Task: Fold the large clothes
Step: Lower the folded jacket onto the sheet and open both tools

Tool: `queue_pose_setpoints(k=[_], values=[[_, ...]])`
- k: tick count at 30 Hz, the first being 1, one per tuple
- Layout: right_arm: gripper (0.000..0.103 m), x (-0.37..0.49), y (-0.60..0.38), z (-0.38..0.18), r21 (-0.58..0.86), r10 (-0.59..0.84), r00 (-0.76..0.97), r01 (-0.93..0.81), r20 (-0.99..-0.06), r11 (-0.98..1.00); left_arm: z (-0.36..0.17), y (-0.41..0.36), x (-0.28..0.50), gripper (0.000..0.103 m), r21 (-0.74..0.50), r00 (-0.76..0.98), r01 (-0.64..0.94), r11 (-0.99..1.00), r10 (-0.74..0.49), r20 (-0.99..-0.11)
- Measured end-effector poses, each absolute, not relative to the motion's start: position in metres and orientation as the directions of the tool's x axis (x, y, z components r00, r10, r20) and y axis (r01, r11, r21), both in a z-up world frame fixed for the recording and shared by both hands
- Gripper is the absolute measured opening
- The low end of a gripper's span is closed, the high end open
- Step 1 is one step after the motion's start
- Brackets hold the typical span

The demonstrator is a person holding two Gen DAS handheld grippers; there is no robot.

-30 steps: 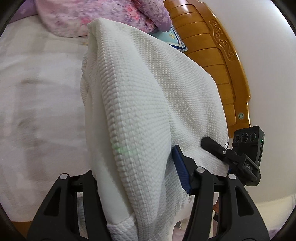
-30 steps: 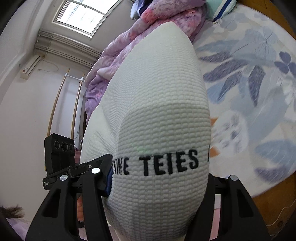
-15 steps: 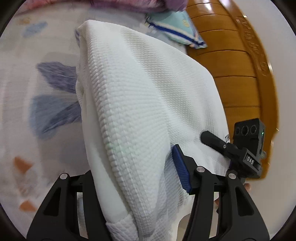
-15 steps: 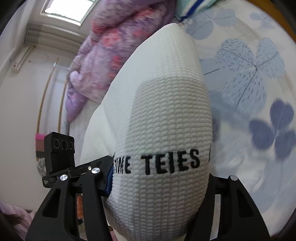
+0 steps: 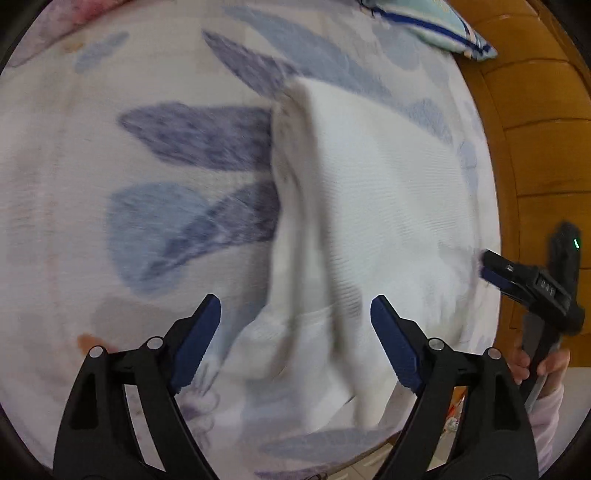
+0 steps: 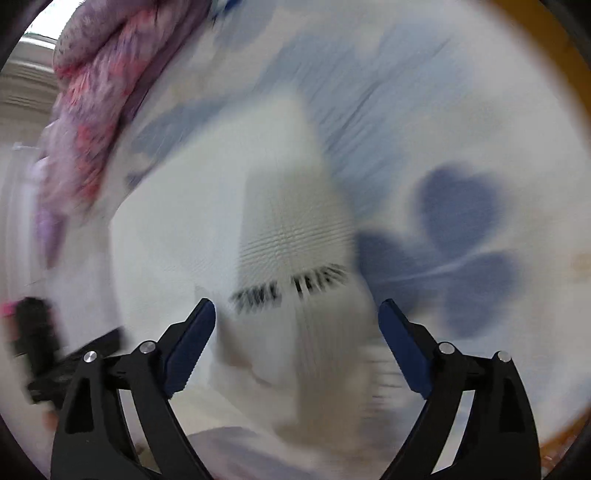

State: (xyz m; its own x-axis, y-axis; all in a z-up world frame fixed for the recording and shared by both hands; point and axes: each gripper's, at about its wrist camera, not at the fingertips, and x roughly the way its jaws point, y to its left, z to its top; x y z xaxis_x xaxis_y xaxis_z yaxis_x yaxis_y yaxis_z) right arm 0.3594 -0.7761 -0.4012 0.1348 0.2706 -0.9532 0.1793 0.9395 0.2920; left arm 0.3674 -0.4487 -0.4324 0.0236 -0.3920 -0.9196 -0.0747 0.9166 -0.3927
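Observation:
A white waffle-knit garment (image 5: 369,206) lies bunched on the bed's leaf-print sheet (image 5: 177,155), blurred by motion. My left gripper (image 5: 295,325) hovers over its near edge, jaws opening, blue pads clear of the cloth. In the right wrist view the same garment (image 6: 280,221) shows black lettering on its near fold. My right gripper (image 6: 297,326) stands above that fold, jaws opening wide, pads not pressing the fabric. The right gripper (image 5: 517,280) also appears at the left view's right edge, held by a hand (image 5: 546,365).
A wooden bed frame (image 5: 535,129) curves along the right. A striped pillow (image 5: 436,22) lies at the head of the bed. A pink-purple floral quilt (image 6: 92,96) is heaped at the upper left of the right view.
Both grippers came down toward the bed with the garment, then spread their jaws and let it go. The garment now lies on the sheet instead of hanging between the pads.

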Motion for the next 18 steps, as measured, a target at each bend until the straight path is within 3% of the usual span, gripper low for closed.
queue_pose_setpoints(k=[1,3,5,6,8,9,12,15,18], values=[[0.088,0.354,-0.783,-0.385,0.249,0.218,0.171,0.184,-0.961,0.951,-0.423,-0.447,0.37,0.084,-0.373,0.035,-0.066,0.926,-0.371,-0.928],[0.087,0.345,-0.796,-0.359,0.351,0.295,0.283,0.173,-0.913,0.92,-0.41,-0.447,0.372,0.084,-0.376,0.078,-0.027,0.926,-0.373,-0.924],[0.067,0.351,-0.789,-0.355,0.4,0.361,0.286,0.093,-0.888,0.912,-0.401,-0.469,0.386,0.08,-0.376,0.1,-0.004,0.927,-0.373,-0.922],[0.049,0.357,-0.782,-0.36,0.361,0.331,0.258,0.075,-0.908,0.93,-0.403,-0.482,0.39,0.072,-0.403,0.093,0.015,0.915,-0.403,-0.911],[0.039,0.372,-0.765,-0.389,0.395,0.383,0.162,0.049,-0.91,0.917,-0.414,-0.516,0.409,0.065,-0.443,0.07,0.053,0.895,-0.446,-0.892],[0.028,0.377,-0.754,-0.407,0.443,0.436,0.111,0.047,-0.893,0.895,-0.427,-0.53,0.416,0.064,-0.428,0.06,0.068,0.901,-0.432,-0.9],[0.028,0.383,-0.73,-0.457,0.322,0.323,-0.01,0.053,-0.946,0.945,-0.47,-0.555,0.419,0.058,-0.301,-0.057,0.057,0.952,-0.298,-0.953],[0.029,0.359,-0.723,-0.431,0.295,0.298,-0.007,0.103,-0.955,0.95,-0.455,-0.558,0.389,0.059,-0.3,-0.063,0.121,0.946,-0.294,-0.954],[0.029,0.312,-0.713,-0.421,0.27,0.278,-0.057,0.113,-0.959,0.956,-0.462,-0.547,0.359,0.061,-0.307,-0.119,0.087,0.948,-0.296,-0.948]])
